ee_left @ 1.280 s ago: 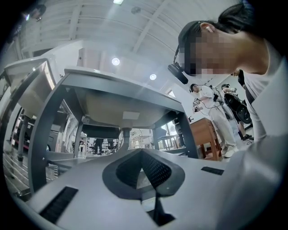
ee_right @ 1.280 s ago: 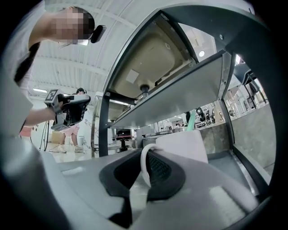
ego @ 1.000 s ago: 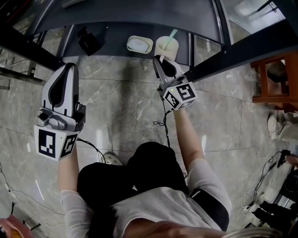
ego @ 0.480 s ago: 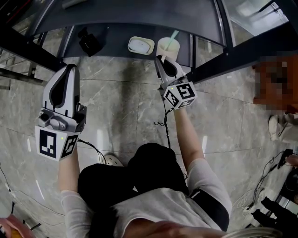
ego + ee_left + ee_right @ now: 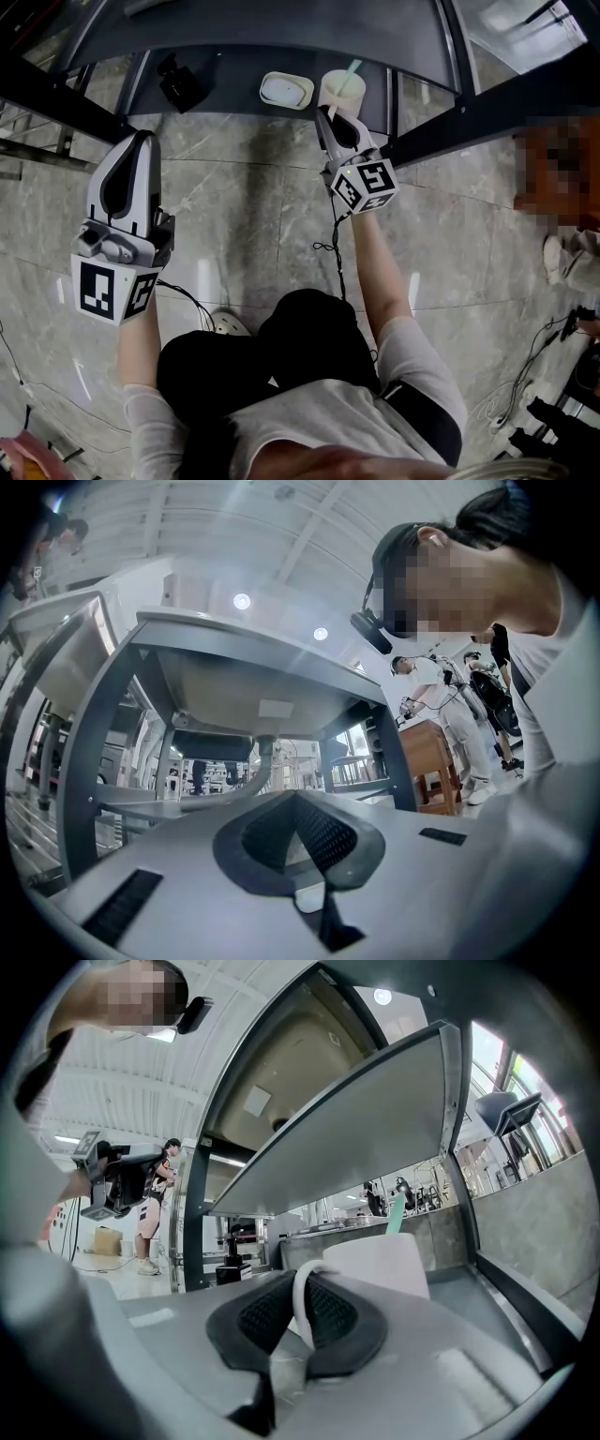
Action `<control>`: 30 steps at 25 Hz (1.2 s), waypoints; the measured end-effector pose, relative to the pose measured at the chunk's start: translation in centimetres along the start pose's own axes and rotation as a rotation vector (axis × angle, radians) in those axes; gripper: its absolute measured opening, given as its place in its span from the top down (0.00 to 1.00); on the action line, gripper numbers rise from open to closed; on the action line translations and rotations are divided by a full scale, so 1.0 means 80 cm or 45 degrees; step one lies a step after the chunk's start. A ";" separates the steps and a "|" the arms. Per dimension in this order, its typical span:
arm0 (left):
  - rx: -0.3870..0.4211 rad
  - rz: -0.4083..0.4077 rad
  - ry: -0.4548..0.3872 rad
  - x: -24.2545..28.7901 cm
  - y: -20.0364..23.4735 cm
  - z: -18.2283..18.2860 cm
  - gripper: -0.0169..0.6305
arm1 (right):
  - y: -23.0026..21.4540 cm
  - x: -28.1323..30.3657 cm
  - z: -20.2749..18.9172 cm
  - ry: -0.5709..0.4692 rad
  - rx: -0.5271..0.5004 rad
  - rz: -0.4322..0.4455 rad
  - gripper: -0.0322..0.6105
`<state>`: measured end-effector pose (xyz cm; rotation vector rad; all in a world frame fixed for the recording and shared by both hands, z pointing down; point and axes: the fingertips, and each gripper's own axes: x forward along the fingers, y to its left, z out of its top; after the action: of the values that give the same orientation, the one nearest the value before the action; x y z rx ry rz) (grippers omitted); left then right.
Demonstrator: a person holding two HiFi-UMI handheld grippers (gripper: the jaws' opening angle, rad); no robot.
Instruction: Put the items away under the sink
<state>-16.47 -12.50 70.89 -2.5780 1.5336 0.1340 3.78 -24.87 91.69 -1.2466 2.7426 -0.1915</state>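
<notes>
**A:** Where are we with the tidying?

**B:** Well along, I judge. My right tongs (image 5: 328,117) are pinching the handle of the white mug (image 5: 339,91). In the right gripper view the handle's loop sits between the pads. The mug is at the top centre of the frame, over the low worktop (image 5: 234,61) under the sink (image 5: 244,682), and a green stick (image 5: 350,68) stands in it.

**A:** Is it down?

**B:** I cannot tell whether its base touches. It is just beside the white soap dish (image 5: 285,90), which already lies on that worktop to the mug's left. A black thing (image 5: 178,82) sits further left, well apart.

**A:** And your other hand?

**B:** My left tongs (image 5: 141,139) are pressed together with nothing in them. They hang over the stone floor (image 5: 234,216) in the left of the frame, clear of the worktop.

**A:** So what's left?

**B:** Seating the mug for sure, letting go of the handle and drawing back. I see no other loose items on the floor, so this looks to me like the last piece. Anything outside the frame I can't vouch for.
</notes>
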 end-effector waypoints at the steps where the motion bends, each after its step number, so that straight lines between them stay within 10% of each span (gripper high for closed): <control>1: 0.000 0.001 0.001 0.000 0.000 0.000 0.96 | -0.001 0.001 0.000 0.000 -0.001 -0.002 0.90; 30: -0.010 -0.001 0.006 -0.004 -0.001 -0.001 0.96 | -0.023 -0.010 -0.025 0.116 -0.055 -0.072 0.90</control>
<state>-16.51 -12.20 71.03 -2.5870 1.5367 0.1339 5.33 -25.30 94.03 -1.3602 2.8038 -0.2003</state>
